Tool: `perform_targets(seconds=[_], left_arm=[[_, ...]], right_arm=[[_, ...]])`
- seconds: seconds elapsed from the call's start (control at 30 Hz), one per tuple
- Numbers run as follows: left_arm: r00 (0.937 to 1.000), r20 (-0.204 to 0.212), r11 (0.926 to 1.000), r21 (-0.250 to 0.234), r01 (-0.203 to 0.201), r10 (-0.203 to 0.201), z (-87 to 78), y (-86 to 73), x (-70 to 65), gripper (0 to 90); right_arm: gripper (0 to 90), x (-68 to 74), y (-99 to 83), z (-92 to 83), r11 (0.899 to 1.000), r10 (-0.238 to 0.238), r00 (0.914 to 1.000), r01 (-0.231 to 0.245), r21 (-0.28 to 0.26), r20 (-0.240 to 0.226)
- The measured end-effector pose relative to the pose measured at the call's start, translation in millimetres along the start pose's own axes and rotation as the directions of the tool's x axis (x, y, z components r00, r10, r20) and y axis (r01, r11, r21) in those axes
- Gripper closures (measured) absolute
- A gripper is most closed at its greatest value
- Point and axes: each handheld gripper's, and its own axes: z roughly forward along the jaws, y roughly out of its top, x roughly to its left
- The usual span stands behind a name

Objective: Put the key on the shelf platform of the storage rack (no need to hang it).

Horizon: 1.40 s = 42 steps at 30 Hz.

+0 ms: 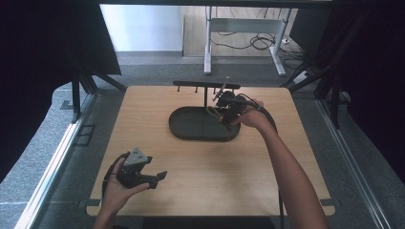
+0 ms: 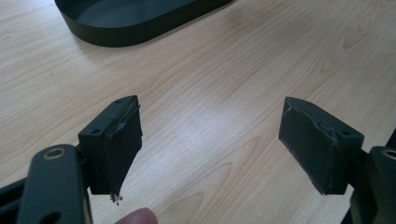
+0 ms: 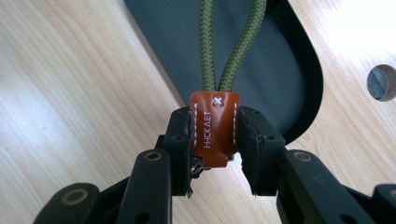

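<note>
- The tray (image 1: pixel 191 129), a dark oval dish, sits a little past the middle of the worktop (image 1: pixel 157 105); its long axis runs side to side across the worktop.
- Behind the tray stands a black rack (image 1: pixel 206 87), a thin horizontal bar on a post, with short pegs hanging from it.
- The right tool (image 1: pixel 222 110) is held over the tray's right end, just in front of the rack, gripped by the right hand (image 1: pixel 248 117).
- In the right gripper view, the right tool (image 3: pixel 215 140) is pinching a brown leather tab (image 3: pixel 215 130) between its jaws; the tab carries white stitching and stamped lettering.
- A doubled green cord (image 3: pixel 229 44) leaves the top of the tab as two strands side by side, running straight away from the tool, over the tray (image 3: pixel 280 84).
- The long axis of tab and cord lies along the tool's own line; from the high view the cord (image 1: pixel 213 112) is small and blurred, so where its far end goes I cannot tell.
- The left tool (image 1: pixel 160 177) is well in front of the tray, near the worktop's front left corner, held by the left hand (image 1: pixel 117 186).
- In the left gripper view, the left tool (image 2: pixel 210 140) has its jaws spread wide with bare wood between them, and they point toward the tray (image 2: pixel 130 28).
</note>
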Motion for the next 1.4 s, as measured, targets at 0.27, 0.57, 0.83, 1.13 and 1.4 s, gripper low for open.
perform_targets(seconds=[0.27, 0.57, 0.83, 1.13, 1.4], left_arm=[[1.0, 0.0, 1.0, -0.003, 0.005, -0.005, -0.3, -0.4, 0.8, 21.6], [1.0, 0.001, 1.0, -0.001, 0.001, -0.001, 0.0, -0.3, 0.8, 21.6], [1.0, 0.001, 0.9999, -0.006, 0.009, -0.009, 0.1, -0.8, 1.4, 21.6], [1.0, -0.002, 1.0, -0.008, 0.004, -0.004, 0.8, -0.5, 0.8, 21.8], [0.9999, -0.01, 0.9999, -0.012, 0.006, -0.006, -0.2, -0.5, 1.1, 21.8]], right_arm=[[66.8, -6.5, 8.7, 4.5, 1.0, -0.003, 1.0, 0.003, 0.003, 0.006], [66.8, -17.0, 13.3, 8.8, 1.0, 0.008, 0.9999, -0.008, 0.002, 0.009], [66.8, -22.3, 15.7, 21.6, 1.0, 0.017, 0.9992, -0.017, 0.006, 0.037], [66.8, -24.4, 13.3, 41.2, 1.0, 0.017, 0.9997, -0.017, 0.007, 0.015], [66.5, -24.2, 9.2, 56.9, 1.0, 0.031, 0.9995, -0.031, 0.002, 0.0]])
